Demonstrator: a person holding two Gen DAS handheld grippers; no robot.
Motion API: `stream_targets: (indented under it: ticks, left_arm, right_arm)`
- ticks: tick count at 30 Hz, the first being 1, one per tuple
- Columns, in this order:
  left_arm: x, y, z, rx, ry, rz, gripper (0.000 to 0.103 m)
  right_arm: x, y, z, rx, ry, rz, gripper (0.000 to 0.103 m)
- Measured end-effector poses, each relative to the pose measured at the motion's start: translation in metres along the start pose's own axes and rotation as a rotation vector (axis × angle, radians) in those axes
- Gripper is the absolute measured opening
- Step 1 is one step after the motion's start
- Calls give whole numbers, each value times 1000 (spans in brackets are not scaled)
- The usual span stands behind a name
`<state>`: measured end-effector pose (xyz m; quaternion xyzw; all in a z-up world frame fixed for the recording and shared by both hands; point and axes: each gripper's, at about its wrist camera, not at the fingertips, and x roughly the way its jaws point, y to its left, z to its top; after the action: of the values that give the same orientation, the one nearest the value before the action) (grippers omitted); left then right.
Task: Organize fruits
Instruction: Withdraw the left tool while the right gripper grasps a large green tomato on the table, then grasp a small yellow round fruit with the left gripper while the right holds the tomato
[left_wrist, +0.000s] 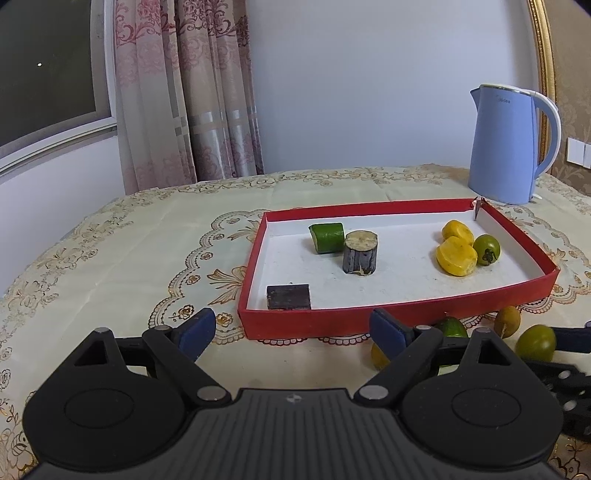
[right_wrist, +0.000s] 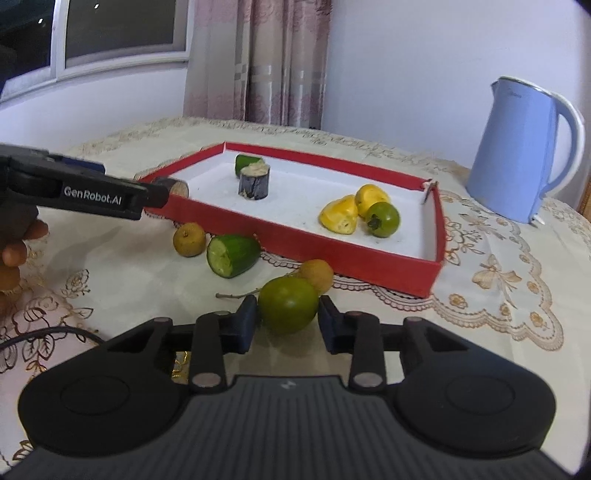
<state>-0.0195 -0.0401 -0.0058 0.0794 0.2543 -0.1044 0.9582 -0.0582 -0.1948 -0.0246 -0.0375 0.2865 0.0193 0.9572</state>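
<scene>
The lace-patterned table (left_wrist: 110, 258) fills the lower half of both views, with a blue kettle (left_wrist: 509, 147) at upper right. The red tray (left_wrist: 424, 317), centre frame, already holds six pieces: a green cut piece (left_wrist: 327, 238), a dark cylinder section (left_wrist: 360, 256) and a dark block (left_wrist: 289, 296) on its left side, and two yellow pieces (left_wrist: 456, 254) beside a small green fruit (left_wrist: 487, 249) on its right. Outstanding items lie on the cloth below the tray's near wall in the right wrist view: a cut green piece (right_wrist: 232, 255), two brown longans (right_wrist: 189, 239) and a round green fruit (right_wrist: 289, 304). The right gripper (right_wrist: 287, 323) sits at lower centre, pads either side of the round green fruit; contact appears made but a firm grip cannot be confirmed. The left gripper (left_wrist: 291, 328) is spread wide and holds nothing, hovering before the tray's near wall. Assessment: roughly over half complete, four items remaining.
</scene>
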Motion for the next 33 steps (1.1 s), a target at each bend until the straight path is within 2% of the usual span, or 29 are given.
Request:
stream_targets:
  ticks: [10,15,20,24,33]
  left_arm:
    - [2,-10,-2,20,21,28,91]
    - [5,-12,-5,27,41,48,91]
    - [10,-4,-5,5,64,102,91]
    - [13,-1,-4,-8,80,97,91]
    - [23,-27,-4,71,95,106,91]
  right_arm:
    - [-16,-25,-8,87,-30,-35,33]
    - [-18,-25,-10,89,-33,-36,33]
    - [-20,-25,-10,89,-40,-34,33]
    - [-20,-27,-10,92,-42,-34,33]
    - [-21,-26,-9,92,-47,-31,33]
